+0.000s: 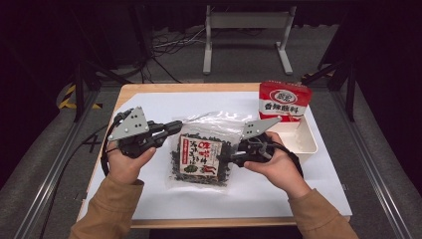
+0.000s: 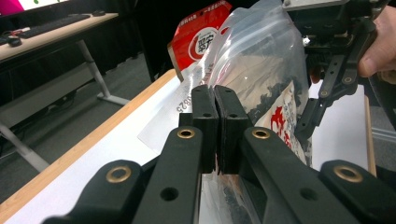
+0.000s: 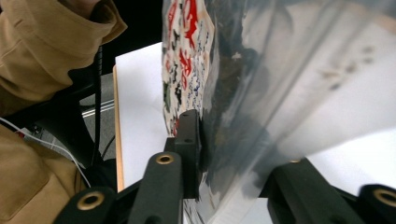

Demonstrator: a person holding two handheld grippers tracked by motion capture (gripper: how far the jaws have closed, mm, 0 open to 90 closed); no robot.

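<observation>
With the left gripper (image 2: 215, 112) clamped tight on the left edge of the clear crinkly plastic bag of dark dried seaweed with a red-lettered label (image 1: 201, 154), right gripper (image 1: 225, 160) closing on its right edge, film between the jaws; mid-table on white sheet; light, limp, slippery; best pinched at edge film

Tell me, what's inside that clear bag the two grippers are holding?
Inside the clear bag sit dark dried bits, maybe seaweed, heaped toward the bottom. A label with red writing covers the middle, so whatever lies behind it stays hidden. The top looks empty.
</observation>
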